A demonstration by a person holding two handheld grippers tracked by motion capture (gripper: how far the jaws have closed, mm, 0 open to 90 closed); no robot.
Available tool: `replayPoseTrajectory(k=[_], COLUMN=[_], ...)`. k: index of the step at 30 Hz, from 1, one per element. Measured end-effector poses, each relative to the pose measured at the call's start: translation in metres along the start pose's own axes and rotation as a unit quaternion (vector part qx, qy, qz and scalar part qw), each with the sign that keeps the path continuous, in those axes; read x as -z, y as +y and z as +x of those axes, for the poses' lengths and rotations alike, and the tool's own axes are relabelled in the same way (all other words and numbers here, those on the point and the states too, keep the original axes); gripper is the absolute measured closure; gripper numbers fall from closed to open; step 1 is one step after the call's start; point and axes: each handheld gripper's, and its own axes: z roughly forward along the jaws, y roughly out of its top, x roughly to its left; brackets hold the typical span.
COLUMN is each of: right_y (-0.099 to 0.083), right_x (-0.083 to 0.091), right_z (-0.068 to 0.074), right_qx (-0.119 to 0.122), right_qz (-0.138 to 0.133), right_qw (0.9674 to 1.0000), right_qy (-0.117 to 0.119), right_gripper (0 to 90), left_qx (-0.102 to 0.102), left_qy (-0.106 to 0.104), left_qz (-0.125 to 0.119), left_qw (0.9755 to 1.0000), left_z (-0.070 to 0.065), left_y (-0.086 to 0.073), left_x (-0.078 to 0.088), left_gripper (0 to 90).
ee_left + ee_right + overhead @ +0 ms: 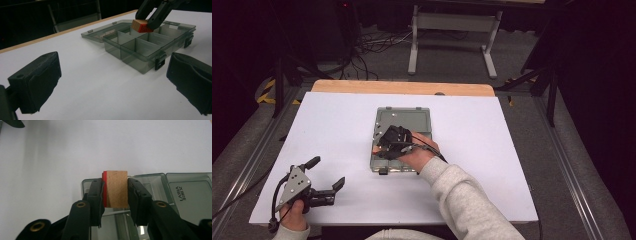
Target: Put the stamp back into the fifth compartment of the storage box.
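Here, one wooden block [116,189] with one red side sits clamped in the right gripper [115,192] fingers, over one clear box [147,47] on the desk [337,130]. The left gripper [326,175] fingers stand apart, holding nothing. The left gripper view shows the box's little rooms.

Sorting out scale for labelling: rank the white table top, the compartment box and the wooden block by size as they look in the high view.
1. White table top, largest.
2. Compartment box.
3. Wooden block, smallest, mostly hidden by the right hand-held gripper clamped on it.

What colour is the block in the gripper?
The block is light wood with one red face, clearest in the right gripper view.
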Motion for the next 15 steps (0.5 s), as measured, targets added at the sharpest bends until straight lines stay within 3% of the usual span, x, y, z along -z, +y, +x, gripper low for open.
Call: replayPoseTrajectory(k=[15], right_y=[-0.001], right_x=[-0.012], right_z=[-0.005], right_qx=[0.001], right_qz=[0.009], right_qw=[0.9999], right_qy=[0.008], right_gripper=[66.4], left_qx=[0.0], left_qy=[0.001], left_qz=[-0.001], left_qw=[1.0], left_z=[0.0], left_y=[0.0], left_x=[0.0], left_gripper=[0.6])
